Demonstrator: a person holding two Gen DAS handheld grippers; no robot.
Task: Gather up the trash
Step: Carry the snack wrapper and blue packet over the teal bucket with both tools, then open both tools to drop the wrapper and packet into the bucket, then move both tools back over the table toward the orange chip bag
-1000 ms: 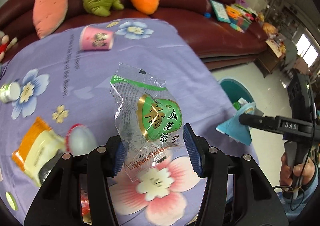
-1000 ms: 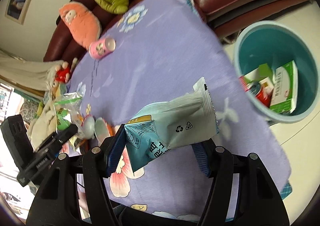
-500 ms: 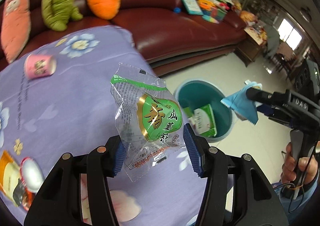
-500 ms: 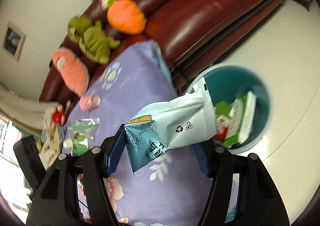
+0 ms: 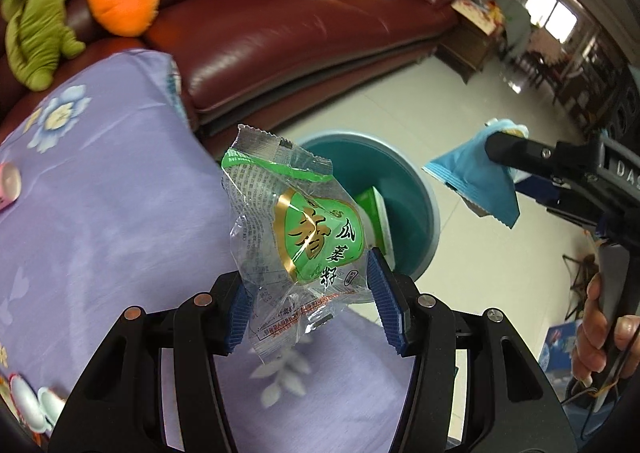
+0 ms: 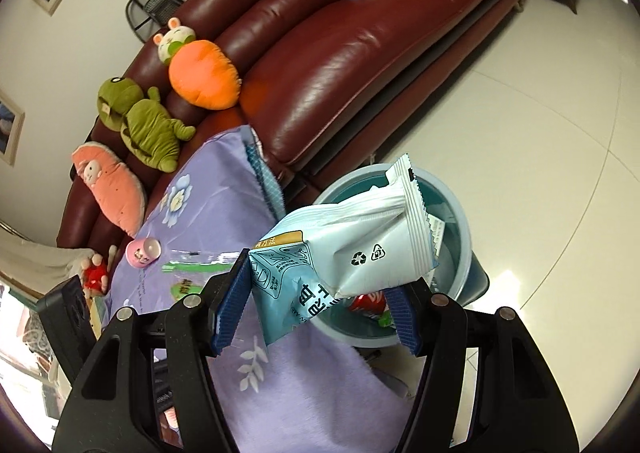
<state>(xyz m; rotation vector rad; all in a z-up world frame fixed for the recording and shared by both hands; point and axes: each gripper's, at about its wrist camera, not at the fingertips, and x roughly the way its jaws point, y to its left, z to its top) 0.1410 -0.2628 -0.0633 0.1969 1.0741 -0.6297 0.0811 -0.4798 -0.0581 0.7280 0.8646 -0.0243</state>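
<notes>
My left gripper is shut on a clear and green snack wrapper, held above the table edge beside the teal trash bin. My right gripper is shut on a light blue packet, held over the near side of the same bin. The bin holds a green and white box and a red item. The right gripper with its blue packet also shows in the left wrist view, right of the bin.
A table with a purple flowered cloth lies at left, with a pink cup on it. A dark red sofa with plush toys stands behind. Pale tiled floor surrounds the bin.
Both grippers have swung right from over the table toward the bin, each still holding its wrapper. The bin has come closer in both views.
</notes>
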